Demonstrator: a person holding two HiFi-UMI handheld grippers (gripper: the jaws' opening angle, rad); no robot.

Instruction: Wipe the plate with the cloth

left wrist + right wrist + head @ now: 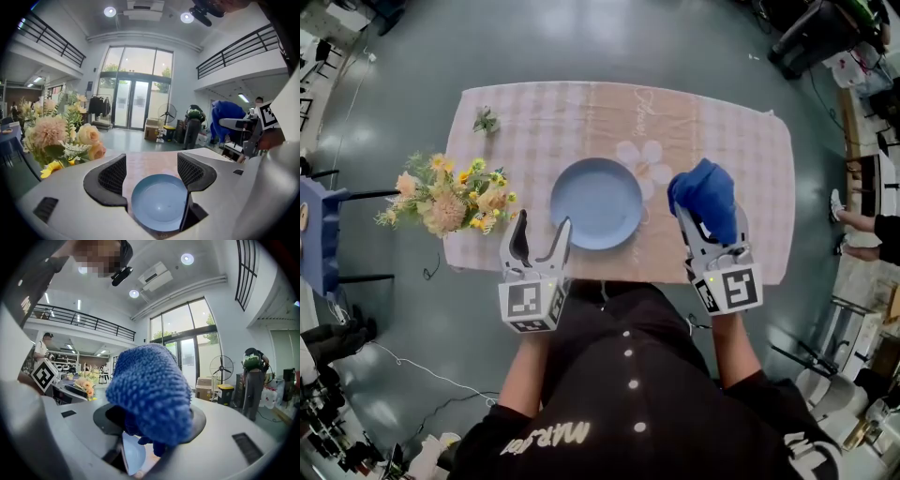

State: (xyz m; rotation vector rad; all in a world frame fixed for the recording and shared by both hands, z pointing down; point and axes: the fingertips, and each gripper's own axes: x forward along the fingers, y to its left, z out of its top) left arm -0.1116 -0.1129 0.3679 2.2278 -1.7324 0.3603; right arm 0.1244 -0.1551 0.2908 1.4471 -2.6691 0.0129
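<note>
A round blue plate [596, 202] lies in the middle of the table's near half, on a pink checked cloth. My left gripper [541, 234] stands open just off the plate's near left rim; in the left gripper view the plate [159, 202] fills the gap between the jaws. My right gripper [711, 223] is shut on a bunched blue cloth [705, 199], held above the table to the right of the plate. In the right gripper view the blue cloth [150, 390] covers the jaws, and a sliver of the plate [133, 455] shows below.
A bouquet of pale flowers [450, 195] stands at the table's left edge, close to my left gripper. A small green sprig [485, 120] lies at the far left corner. The tablecloth [581, 112] covers the whole table. A person's shoes [848, 220] show at the right.
</note>
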